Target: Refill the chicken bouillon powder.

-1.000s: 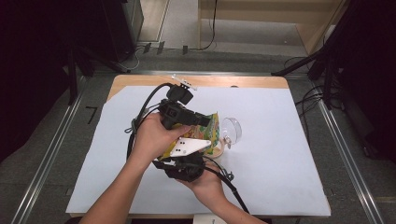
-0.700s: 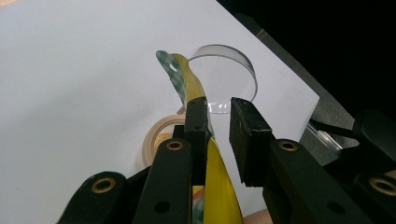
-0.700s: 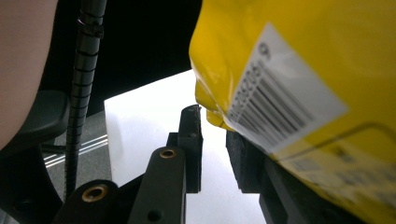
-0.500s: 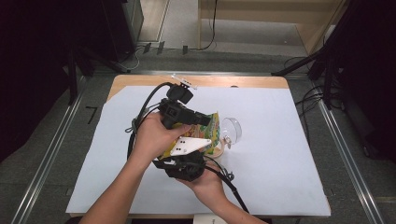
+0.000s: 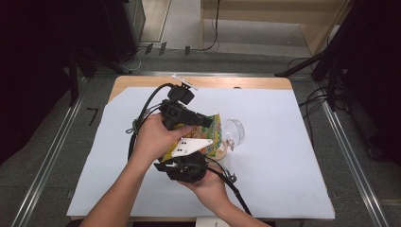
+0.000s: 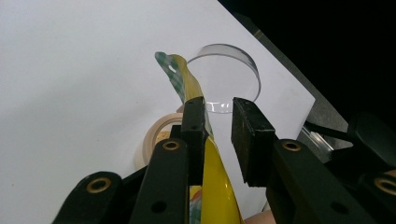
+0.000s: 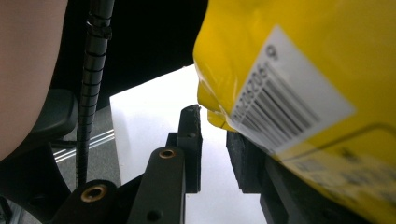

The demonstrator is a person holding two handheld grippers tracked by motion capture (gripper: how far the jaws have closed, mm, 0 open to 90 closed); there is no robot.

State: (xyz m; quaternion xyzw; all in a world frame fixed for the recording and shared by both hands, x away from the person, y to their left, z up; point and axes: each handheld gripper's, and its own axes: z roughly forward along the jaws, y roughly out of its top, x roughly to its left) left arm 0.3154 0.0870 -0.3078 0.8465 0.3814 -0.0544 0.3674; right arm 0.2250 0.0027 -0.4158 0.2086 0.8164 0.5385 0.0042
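A yellow snack bag (image 5: 215,130) is held up over the middle of the white-covered table (image 5: 283,165). My left gripper (image 5: 205,120) reaches it from the left. In the left gripper view the bag's sealed edge (image 6: 212,172) lies against the inner face of one pad of the left gripper (image 6: 217,105), while the other pad stands apart from it. My right gripper (image 5: 191,156) comes up from below, under its grey plate. In the right gripper view the bag (image 7: 299,70), barcode showing, hangs over one jaw of the right gripper (image 7: 215,126), and the narrow gap between the pads holds nothing.
A clear glass (image 5: 235,131) lies on its side just right of the bag, also seen as the clear glass (image 6: 229,70). A beige ring (image 6: 156,135), like a tape roll, sits below it. Cables trail from both grippers. Dark stands flank the table.
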